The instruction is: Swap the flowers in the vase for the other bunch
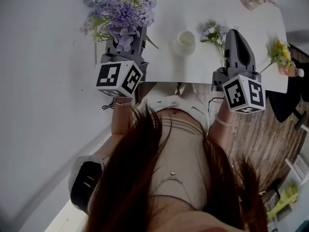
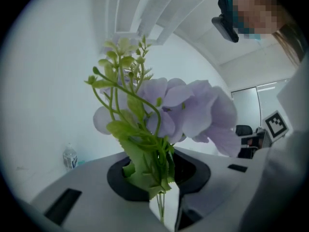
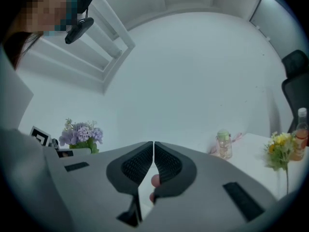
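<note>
**A:** What is on your left?

**B:** My left gripper is clamped on the stems of the purple bunch. It grips low, just under the leaves, so the heads stand free above the jaws and nothing gets crushed. I hold it over the left end of the table, apart from everything else.

**A:** And the vase?

**B:** The white vase stands upright mid-table, between my two grippers. From above its mouth looks empty, so there is room for stems to go straight in.

**A:** Which bunch goes in?

**B:** I can't tell whether the purple one is leaving or arriving. The small white-and-blue bunch seems to lie on the table just right of the vase. Its stems point back toward me, which makes them the easy end to grab.

**A:** Is your right gripper carrying anything?

**B:** No. My right gripper has its jaws pressed together with nothing between them, and it sits just beside that small bunch. I'd have to part the jaws before taking it.

**A:** And further right?

**B:** Yellow flowers stand at the table's right end, well apart. I judge they have no part in this.
</note>
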Demonstrator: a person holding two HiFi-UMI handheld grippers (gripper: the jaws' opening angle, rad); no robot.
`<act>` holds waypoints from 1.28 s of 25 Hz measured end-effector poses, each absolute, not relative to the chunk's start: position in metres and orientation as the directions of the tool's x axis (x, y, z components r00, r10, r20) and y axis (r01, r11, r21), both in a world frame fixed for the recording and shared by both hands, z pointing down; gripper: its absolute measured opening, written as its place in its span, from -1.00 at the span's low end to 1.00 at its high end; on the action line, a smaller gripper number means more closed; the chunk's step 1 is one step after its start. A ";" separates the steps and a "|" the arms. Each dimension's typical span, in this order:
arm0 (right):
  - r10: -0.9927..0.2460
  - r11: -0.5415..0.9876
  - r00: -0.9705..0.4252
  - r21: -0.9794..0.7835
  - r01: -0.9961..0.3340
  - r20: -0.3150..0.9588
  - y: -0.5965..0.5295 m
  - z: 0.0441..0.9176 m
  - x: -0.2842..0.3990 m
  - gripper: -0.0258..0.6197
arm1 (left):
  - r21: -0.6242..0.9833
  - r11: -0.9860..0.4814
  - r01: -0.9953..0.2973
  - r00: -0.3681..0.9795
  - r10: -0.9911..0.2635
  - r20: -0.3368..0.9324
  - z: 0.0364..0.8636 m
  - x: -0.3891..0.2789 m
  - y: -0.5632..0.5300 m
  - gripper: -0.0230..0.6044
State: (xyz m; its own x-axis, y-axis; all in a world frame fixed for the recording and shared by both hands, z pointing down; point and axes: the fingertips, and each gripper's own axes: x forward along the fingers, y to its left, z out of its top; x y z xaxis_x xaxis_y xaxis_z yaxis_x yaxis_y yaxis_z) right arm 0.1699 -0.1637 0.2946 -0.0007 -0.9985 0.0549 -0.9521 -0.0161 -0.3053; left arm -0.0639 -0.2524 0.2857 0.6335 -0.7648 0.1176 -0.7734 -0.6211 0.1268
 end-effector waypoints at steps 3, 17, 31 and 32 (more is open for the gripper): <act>-0.997 -0.030 0.009 -0.294 -0.955 0.073 -0.167 0.298 0.167 -0.83 | 0.158 -0.617 -0.771 0.636 -0.738 0.224 0.326 -0.068 -0.259 -0.60; -0.976 -0.133 0.081 -0.263 -0.956 0.200 -0.163 0.333 0.159 -0.83 | 0.194 -0.593 -0.782 0.571 -0.554 0.605 0.477 -0.079 -0.288 -0.59; -0.956 -0.177 0.109 -0.235 -0.956 0.274 -0.176 0.354 0.151 -0.83 | 0.215 -0.519 -0.827 0.477 -0.446 0.757 0.572 -0.086 -0.303 -0.58; -0.955 -0.181 0.114 -0.233 -0.955 0.275 -0.177 0.354 0.151 -0.83 | 0.216 -0.515 -0.830 0.473 -0.443 0.762 0.575 -0.086 -0.303 -0.58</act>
